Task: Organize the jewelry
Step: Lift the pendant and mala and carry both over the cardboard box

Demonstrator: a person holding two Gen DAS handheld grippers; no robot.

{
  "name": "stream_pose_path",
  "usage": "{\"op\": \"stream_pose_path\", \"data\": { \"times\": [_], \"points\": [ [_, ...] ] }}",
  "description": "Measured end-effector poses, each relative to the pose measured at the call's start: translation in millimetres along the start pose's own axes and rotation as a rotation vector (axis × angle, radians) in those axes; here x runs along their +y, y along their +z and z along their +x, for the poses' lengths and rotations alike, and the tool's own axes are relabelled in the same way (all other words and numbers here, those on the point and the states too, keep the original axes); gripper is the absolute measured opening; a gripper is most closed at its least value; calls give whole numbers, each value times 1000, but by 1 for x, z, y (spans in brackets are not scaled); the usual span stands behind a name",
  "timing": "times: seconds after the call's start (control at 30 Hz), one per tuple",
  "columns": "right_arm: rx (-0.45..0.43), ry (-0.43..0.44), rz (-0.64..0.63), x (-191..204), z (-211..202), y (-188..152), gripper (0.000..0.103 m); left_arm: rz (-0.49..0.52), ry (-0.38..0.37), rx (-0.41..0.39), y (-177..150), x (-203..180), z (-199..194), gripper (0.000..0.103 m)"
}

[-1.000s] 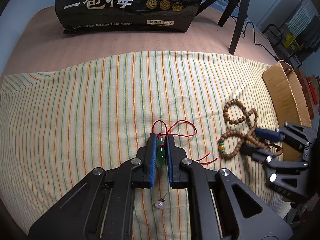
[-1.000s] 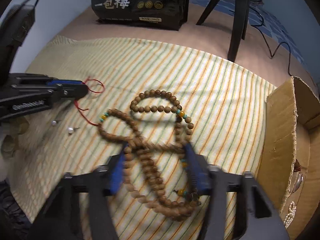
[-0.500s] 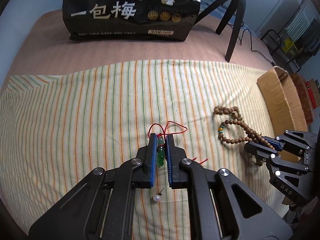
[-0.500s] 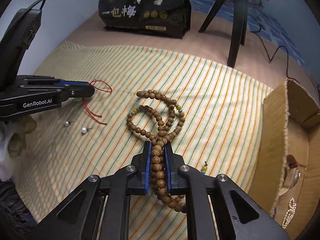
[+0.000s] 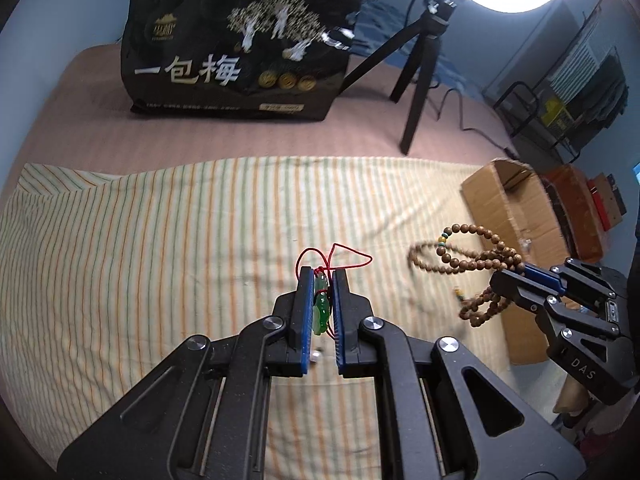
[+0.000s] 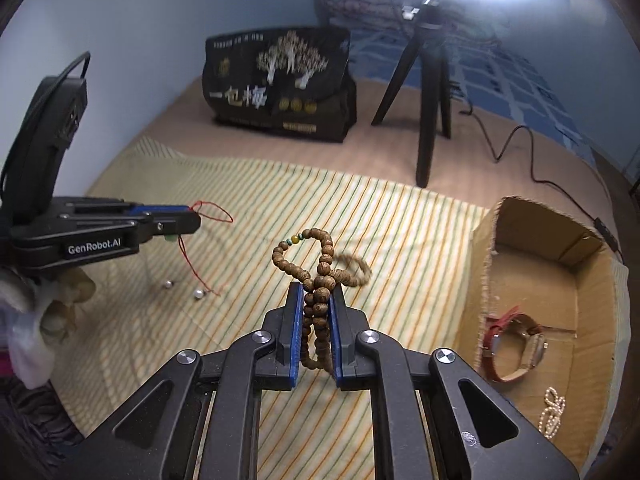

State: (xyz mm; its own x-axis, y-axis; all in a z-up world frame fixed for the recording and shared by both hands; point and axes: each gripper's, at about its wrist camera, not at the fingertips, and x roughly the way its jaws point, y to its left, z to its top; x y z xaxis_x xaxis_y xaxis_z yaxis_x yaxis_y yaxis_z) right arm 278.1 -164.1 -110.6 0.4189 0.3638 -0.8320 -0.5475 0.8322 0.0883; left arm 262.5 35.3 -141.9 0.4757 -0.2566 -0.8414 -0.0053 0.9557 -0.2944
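My left gripper (image 5: 321,280) is shut on a green jade pendant (image 5: 320,311) with a red cord (image 5: 344,258) and holds it above the striped cloth (image 5: 160,248). It also shows in the right wrist view (image 6: 188,220), at the left. My right gripper (image 6: 315,294) is shut on a string of brown wooden beads (image 6: 318,270), lifted off the cloth with loops hanging free. In the left wrist view the beads (image 5: 476,256) dangle from the right gripper (image 5: 508,276) beside the cardboard box (image 5: 508,200).
The open cardboard box (image 6: 484,264) on the right holds a red-strapped watch (image 6: 516,340) and a pearl chain (image 6: 552,416). Two pearl earrings (image 6: 182,289) lie on the cloth. A black bag (image 6: 280,88) and a tripod (image 6: 424,92) stand at the back.
Both grippers have risen from the cloth with their loads. The beads have come fully off the cloth and swing; the pendant's red cord now hangs free.
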Motion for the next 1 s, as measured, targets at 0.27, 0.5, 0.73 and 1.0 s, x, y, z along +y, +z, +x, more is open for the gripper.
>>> {"op": "stream_pose_path", "data": {
  "times": [0.27, 0.5, 0.73, 1.0],
  "points": [
    [-74, -3, 36, -8, -36, 1, 10, 9, -45, -57, 0, -24, -24, 7],
    [-139, -9, 70, -18, -69, -3, 10, 25, -82, -112, -3, -51, -45, 7],
    [-221, -31, 110, -37, -104, -5, 10, 81, -116, -157, -9, -86, -61, 7],
    [-273, -80, 171, -70, -129, -10, 10, 146, -158, -176, -14, -124, -61, 7]
  ]
}}
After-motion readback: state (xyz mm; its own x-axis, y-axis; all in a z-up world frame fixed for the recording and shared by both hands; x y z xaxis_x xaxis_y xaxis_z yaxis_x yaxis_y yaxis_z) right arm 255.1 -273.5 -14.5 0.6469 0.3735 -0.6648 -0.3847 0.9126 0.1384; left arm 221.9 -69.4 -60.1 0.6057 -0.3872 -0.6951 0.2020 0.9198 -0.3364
